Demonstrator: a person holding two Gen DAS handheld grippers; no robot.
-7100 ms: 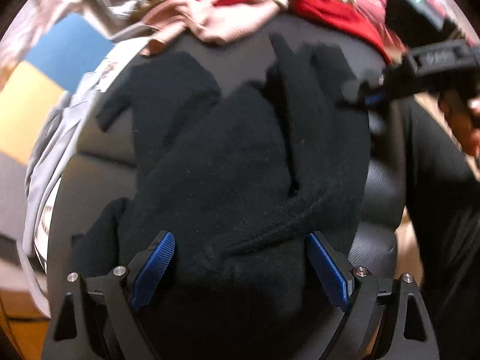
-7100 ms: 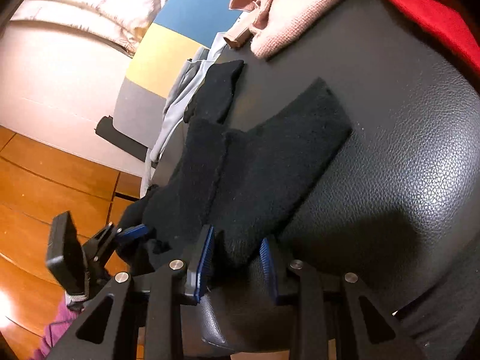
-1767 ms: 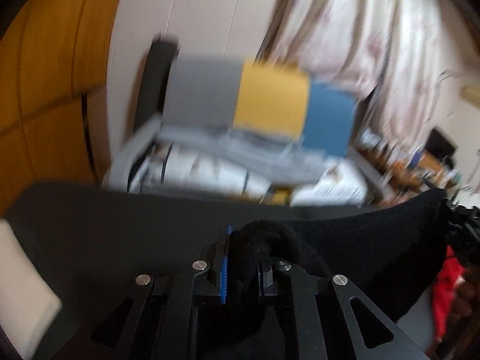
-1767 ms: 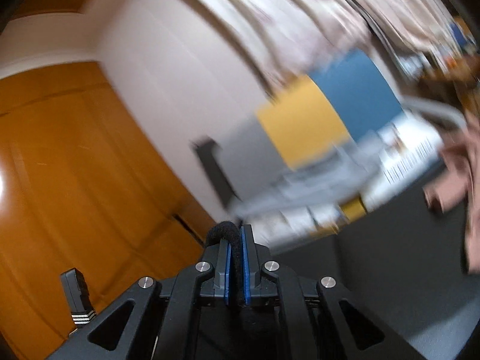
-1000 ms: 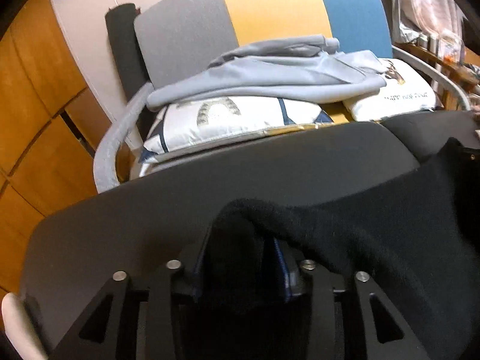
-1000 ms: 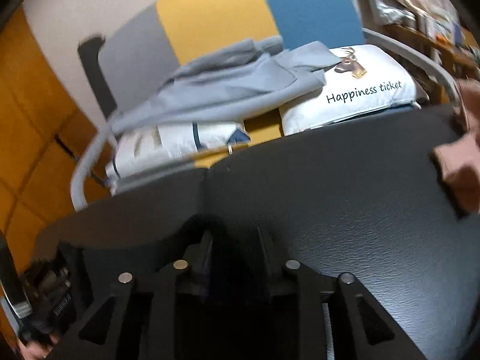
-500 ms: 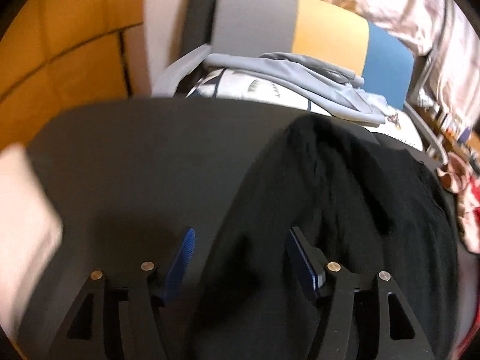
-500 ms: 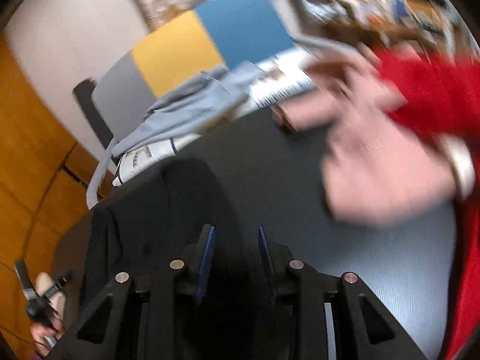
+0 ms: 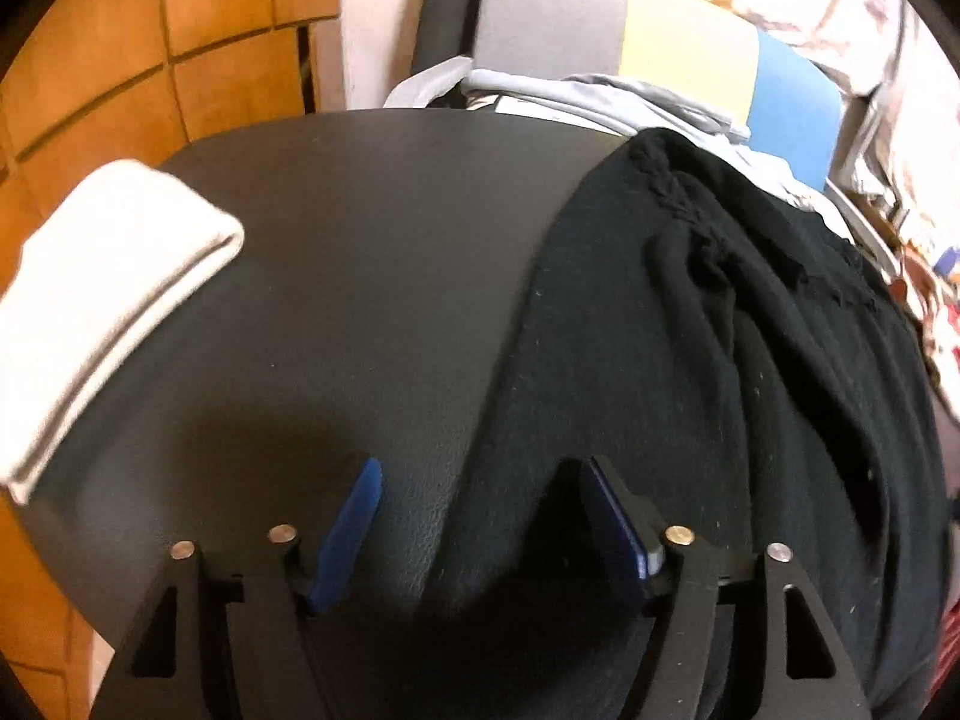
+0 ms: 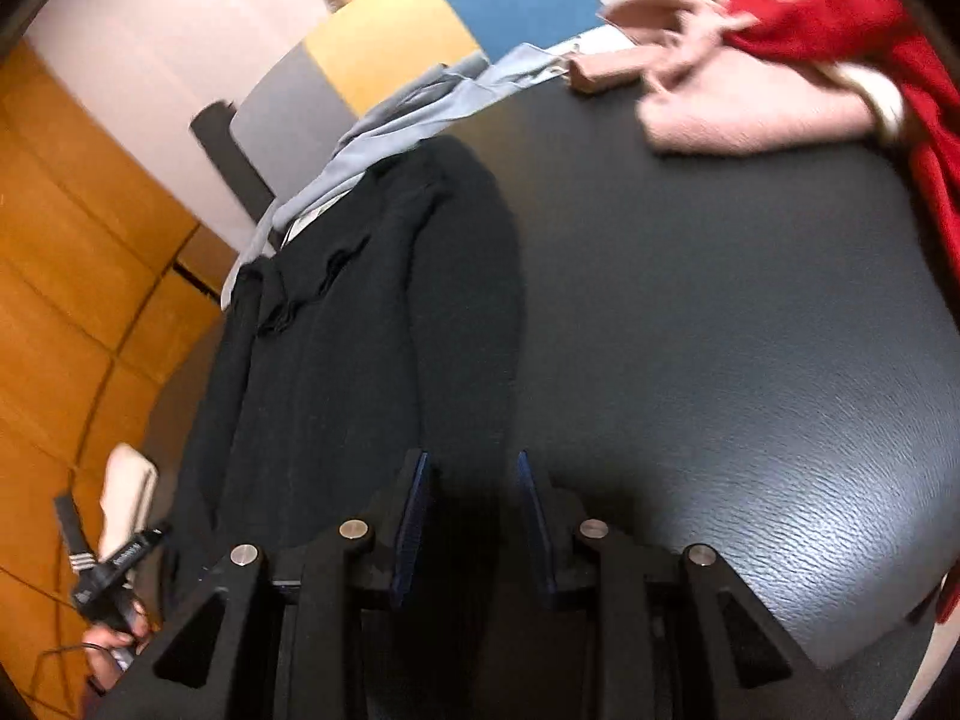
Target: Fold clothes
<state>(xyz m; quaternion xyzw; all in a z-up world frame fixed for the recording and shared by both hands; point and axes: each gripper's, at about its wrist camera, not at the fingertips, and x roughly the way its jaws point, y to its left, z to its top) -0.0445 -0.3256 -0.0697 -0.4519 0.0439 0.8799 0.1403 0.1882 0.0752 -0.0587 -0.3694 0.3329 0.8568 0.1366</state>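
A black knitted garment (image 9: 708, 360) lies stretched out lengthwise on the black leather surface (image 9: 372, 252). My left gripper (image 9: 483, 516) is open low over the garment's near left edge; that edge runs between its blue pads (image 9: 354, 531), which hold nothing. In the right wrist view the same garment (image 10: 360, 330) runs from the near middle to the far left. My right gripper (image 10: 473, 516) stands open at the garment's near right edge, with dark cloth or shadow under its fingers. The left gripper's handle (image 10: 114, 570) shows at the lower left, held by a hand.
A folded white cloth (image 9: 114, 276) lies at the surface's left edge. A pink garment (image 10: 750, 108) and a red one (image 10: 870, 48) are heaped at the far right. Behind stands a grey, yellow and blue chair (image 9: 678, 42) with a grey hoodie (image 10: 420, 114). Bare leather (image 10: 720, 330) spreads to the right.
Both grippers were shut on the black garment, holding it up. They have laid it flat on the leather, opened and let go, and now sit at its near end.
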